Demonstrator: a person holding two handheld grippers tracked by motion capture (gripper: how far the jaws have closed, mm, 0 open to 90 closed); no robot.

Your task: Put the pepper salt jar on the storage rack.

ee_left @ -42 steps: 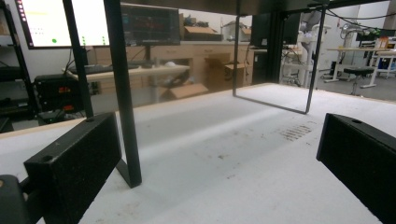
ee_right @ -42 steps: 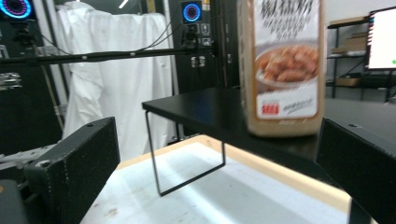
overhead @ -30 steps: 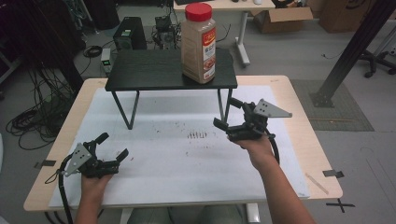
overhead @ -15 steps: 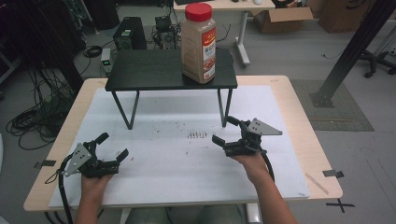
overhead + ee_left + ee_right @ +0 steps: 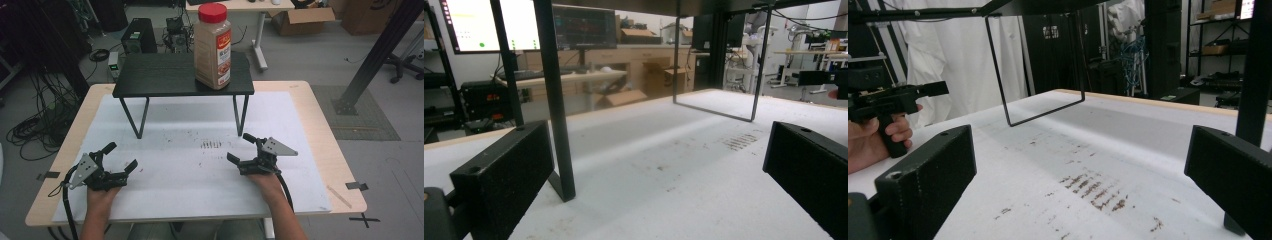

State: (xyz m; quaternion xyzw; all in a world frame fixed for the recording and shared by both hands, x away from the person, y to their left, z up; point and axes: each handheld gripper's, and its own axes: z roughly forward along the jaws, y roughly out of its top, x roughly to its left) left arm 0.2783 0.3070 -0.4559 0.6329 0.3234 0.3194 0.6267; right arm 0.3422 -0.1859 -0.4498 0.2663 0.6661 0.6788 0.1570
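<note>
A tall spice jar [image 5: 213, 46] with a red lid stands upright on the right part of a small black raised shelf [image 5: 165, 75] at the back of the table. My left gripper [image 5: 120, 156] rests near the front left of the white mat [image 5: 200, 165], jaws wide apart and empty. My right gripper [image 5: 242, 147] sits low at the front right, just in front of the shelf's right leg [image 5: 241, 115], open with nothing between its jaws. In the left gripper view the shelf's near leg [image 5: 555, 95] stands between the jaws. The right gripper view looks across the mat at the left gripper [image 5: 895, 100] in a hand.
Brown crumb marks [image 5: 211, 145] stain the mat's middle. The wooden table edge [image 5: 320, 135] frames the mat. Beyond the table lie cables [image 5: 35, 125], electronics boxes [image 5: 137, 35], a cardboard box [image 5: 300, 20] and a black slanted post [image 5: 375, 55].
My right gripper has drawn back from beside the shelf's right leg toward the table's front and come down to the mat. The left gripper has stayed put.
</note>
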